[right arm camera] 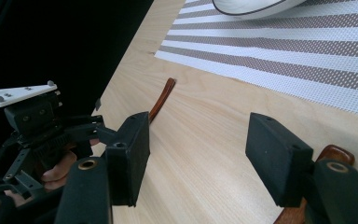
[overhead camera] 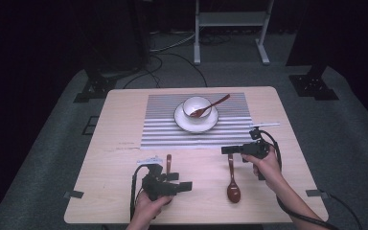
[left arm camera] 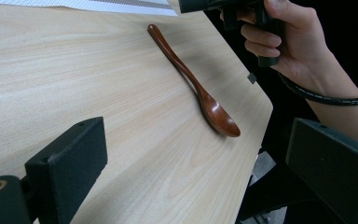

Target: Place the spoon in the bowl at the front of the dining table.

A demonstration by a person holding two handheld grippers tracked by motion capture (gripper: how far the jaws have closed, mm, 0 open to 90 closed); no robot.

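Two loose brown wooden spoons lie on the light wooden table (overhead camera: 110,191). The right spoon (overhead camera: 233,181) (left arm camera: 191,79) has its bowl end toward the near edge. My right gripper (overhead camera: 225,150) (right arm camera: 198,140) points left just above that spoon's handle tip (right arm camera: 333,154), jaws open and empty. The left spoon (overhead camera: 168,162) (right arm camera: 161,100) is partly hidden behind my left gripper (overhead camera: 188,185) (left arm camera: 196,135). That gripper points right toward the right spoon, open with nothing between its jaws. A third spoon (overhead camera: 210,106) rests in the white bowl (overhead camera: 195,104).
The bowl stands on a white plate (overhead camera: 184,122) on a grey striped placemat (overhead camera: 163,129) at the table's far middle. The table's right edge (left arm camera: 261,121) drops off close to the right spoon. Cables and a white stand's legs (overhead camera: 230,28) lie on the floor beyond.
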